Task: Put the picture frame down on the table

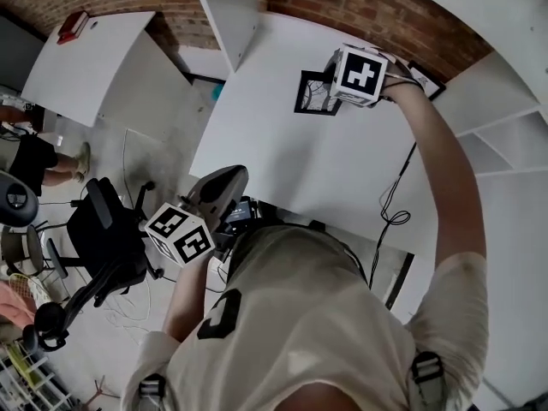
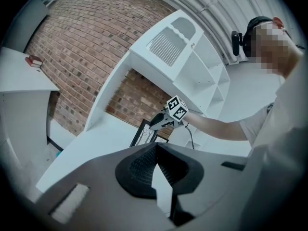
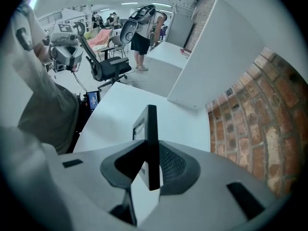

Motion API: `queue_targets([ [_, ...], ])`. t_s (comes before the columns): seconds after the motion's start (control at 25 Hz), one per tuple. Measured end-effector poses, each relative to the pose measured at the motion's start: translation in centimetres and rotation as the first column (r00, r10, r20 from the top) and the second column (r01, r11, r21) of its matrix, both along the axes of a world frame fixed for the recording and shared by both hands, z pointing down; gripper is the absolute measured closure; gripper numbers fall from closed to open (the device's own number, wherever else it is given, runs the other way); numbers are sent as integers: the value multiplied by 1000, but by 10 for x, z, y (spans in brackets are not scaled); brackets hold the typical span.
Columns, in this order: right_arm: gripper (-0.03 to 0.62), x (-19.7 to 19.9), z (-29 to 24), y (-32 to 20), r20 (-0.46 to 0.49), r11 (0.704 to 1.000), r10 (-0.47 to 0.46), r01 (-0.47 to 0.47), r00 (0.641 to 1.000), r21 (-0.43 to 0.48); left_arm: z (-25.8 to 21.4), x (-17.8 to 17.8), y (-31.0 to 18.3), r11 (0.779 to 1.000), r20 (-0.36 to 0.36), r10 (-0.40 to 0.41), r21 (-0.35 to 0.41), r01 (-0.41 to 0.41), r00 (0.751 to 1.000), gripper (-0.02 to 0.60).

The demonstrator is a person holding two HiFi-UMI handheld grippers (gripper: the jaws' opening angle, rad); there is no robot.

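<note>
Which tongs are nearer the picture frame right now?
Right. The right tongs are clamped on the edge of the picture frame at the far side of the table. The left tongs, shut and empty, sit by the person's body at the table's near edge.

Over the far part of the desk, the picture frame sits in the right claw. A second frame is further right, at the desk's far edge. The left claw is at the desk's near edge. An office chair stands on the floor left of the desk.
</note>
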State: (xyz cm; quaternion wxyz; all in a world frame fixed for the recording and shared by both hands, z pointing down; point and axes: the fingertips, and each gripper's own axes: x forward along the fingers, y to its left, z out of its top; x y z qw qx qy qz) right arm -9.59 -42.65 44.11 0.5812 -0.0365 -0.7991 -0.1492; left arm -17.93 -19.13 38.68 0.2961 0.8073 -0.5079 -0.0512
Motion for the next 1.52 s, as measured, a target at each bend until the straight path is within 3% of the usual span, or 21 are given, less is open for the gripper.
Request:
queue_targets([
  [0.2, 520, 19, -9, 25, 31, 998, -59, 60, 998, -34, -8, 30, 6, 1000, 4, -8, 7, 8, 1000, 584],
  [0.52, 520, 67, -28, 42, 29, 995, -97, 97, 995, 9, -20, 89, 11, 999, 52, -18, 29, 17, 998, 584],
  [0.72, 520, 90, -29, 60, 41, 991, -136, 136, 990, -7, -23, 116, 25, 998, 28, -53, 17, 52, 998, 584],
  [0.88, 520, 100, -23, 67, 51, 991, -128, 129, 990, -19, -19, 133, 40, 1000, 102, -29, -9, 30, 994, 584],
  [1.0, 520, 105, -19, 75, 45, 993, -117, 119, 992, -29, -20, 132, 47, 1000, 215, -1, -4, 2, 977, 584],
  [1.08, 520, 109, -20, 80, 45, 994, -103, 104, 994, -35, -22, 129, 50, 1000, 243, 14, 6, -16, 970, 584],
  [1.36, 520, 119, -19, 97, -2, 999, -1, 1, 1000, -43, -19, 117, 64, 992, 214, 119, 21, -127, 970, 584],
  [1.52, 520, 111, -12, 125, -17, 994, 52, -53, 999, -98, -25, 87, 76, 987, 134, 150, 38, -156, 980, 584],
])
